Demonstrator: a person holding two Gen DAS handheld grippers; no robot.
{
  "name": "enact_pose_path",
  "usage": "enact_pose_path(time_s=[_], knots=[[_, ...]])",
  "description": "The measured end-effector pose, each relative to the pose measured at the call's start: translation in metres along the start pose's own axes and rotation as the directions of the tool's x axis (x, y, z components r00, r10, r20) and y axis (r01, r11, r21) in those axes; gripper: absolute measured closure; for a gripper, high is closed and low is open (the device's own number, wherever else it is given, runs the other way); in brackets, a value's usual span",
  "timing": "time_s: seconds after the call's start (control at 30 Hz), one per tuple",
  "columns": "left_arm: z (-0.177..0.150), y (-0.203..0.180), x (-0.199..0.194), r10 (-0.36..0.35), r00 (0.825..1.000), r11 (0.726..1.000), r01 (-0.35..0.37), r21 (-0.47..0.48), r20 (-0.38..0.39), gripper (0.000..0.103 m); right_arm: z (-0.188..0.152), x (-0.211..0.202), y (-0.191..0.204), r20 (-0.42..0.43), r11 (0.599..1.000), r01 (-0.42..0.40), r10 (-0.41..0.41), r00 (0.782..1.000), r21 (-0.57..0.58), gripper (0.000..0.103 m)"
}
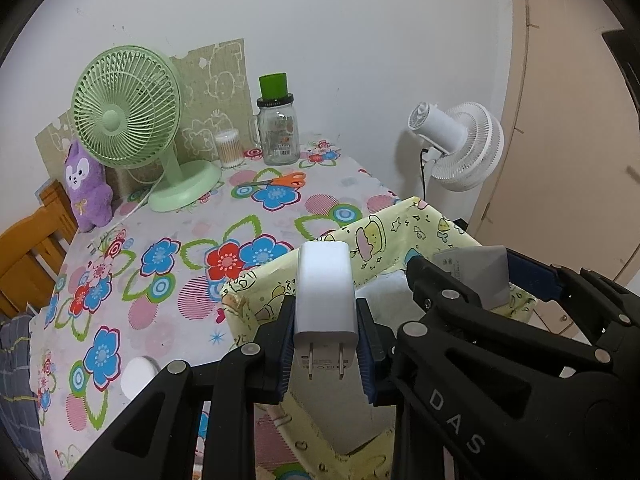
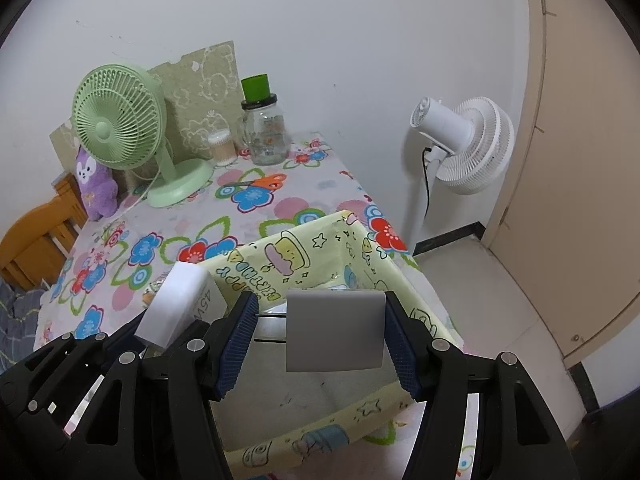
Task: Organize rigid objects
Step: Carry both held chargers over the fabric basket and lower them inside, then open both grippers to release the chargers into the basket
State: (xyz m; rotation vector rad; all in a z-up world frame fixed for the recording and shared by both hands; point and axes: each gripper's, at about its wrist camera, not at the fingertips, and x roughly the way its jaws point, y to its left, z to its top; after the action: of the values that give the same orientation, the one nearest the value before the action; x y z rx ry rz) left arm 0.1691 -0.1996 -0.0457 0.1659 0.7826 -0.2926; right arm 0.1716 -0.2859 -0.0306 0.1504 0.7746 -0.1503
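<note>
Both jaws are closed on loads: the left gripper clamps a white charger by its narrow sides, prongs toward the camera, and the right gripper holds a flat grey block across its width, the blue pads pressed on its left and right edges. Each load hangs over the yellow cartoon-print box, which stands open-topped at the near right corner of the desk. In the right wrist view the charger shows just left of the grey block, near the box's left wall, with the left gripper's black frame beneath it. In the left wrist view the grey block sits at right over the box, with the right gripper around it. The box's floor looks pale and mostly bare.

A flowered cloth covers the desk. A small white round thing lies on it left of the box, close to the near edge. Farther back, orange-handled scissors lie flat. Along the far edge stand a green desk fan, a purple plush toy to its left, a tub of cotton swabs and a glass jar with a green cup on its lid. A patterned board leans on the wall behind them. A wooden chair stands at the far left, and a white standing fan is on the floor at right, beside a beige door.
</note>
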Motion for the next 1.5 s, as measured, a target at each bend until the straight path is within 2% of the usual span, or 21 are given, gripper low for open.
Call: enact_pose_path(time_s=[0.57, 0.67, 0.77, 0.93, 1.0, 1.07, 1.13, 1.17, 1.2, 1.5], knots=[[0.0, 0.008, 0.047, -0.005, 0.992, 0.999, -0.002, -0.052, -0.126, 0.075, 0.005, 0.048, -0.001, -0.079, 0.999, 0.033, -0.033, 0.996, 0.001, 0.038], [0.0, 0.007, 0.047, 0.034, 0.994, 0.999, -0.038, -0.037, -0.103, 0.074, 0.003, 0.056, -0.003, -0.104, 0.999, 0.023, -0.02, 0.994, 0.026, 0.038], [0.001, 0.007, 0.046, 0.065, 0.994, 0.997, -0.068, -0.028, -0.089, 0.069, 0.001, 0.059, -0.006, -0.116, 0.999, 0.023, -0.018, 0.993, 0.044, 0.038], [0.001, 0.006, 0.046, 0.062, 0.994, 0.998, -0.064, -0.025, -0.091, 0.063, 0.001, 0.059, -0.004, -0.112, 0.999, 0.017, -0.012, 0.994, 0.038, 0.035], [0.002, 0.006, 0.046, 0.059, 0.994, 0.998, -0.061, -0.02, -0.09, 0.051, 0.001, 0.058, -0.004, -0.108, 0.999, 0.007, -0.003, 0.994, 0.033, 0.033], [0.001, 0.006, 0.042, 0.042, 0.996, 0.999, -0.044, -0.024, -0.081, 0.041, 0.001, 0.053, -0.003, -0.089, 1.0, 0.008, -0.006, 0.996, 0.024, 0.018], [0.002, 0.006, 0.038, 0.028, 0.997, 0.999, -0.031, -0.03, -0.078, 0.036, 0.002, 0.045, -0.003, -0.062, 1.0, 0.005, -0.003, 0.998, 0.019, 0.014], [0.001, 0.005, 0.034, 0.034, 0.997, 0.999, -0.036, -0.029, -0.07, 0.029, 0.002, 0.041, -0.003, -0.048, 1.0, 0.006, -0.005, 0.999, 0.015, 0.014], [0.001, 0.004, 0.032, 0.034, 0.998, 0.999, -0.036, -0.026, -0.061, 0.026, 0.002, 0.038, -0.003, -0.044, 1.0, 0.008, -0.008, 0.999, 0.011, 0.013], [-0.008, 0.003, 0.008, 0.021, 0.999, 1.0, -0.022, -0.016, -0.049, 0.019, -0.007, 0.016, 0.0, -0.038, 1.0, -0.029, 0.029, 0.999, 0.01, 0.006]])
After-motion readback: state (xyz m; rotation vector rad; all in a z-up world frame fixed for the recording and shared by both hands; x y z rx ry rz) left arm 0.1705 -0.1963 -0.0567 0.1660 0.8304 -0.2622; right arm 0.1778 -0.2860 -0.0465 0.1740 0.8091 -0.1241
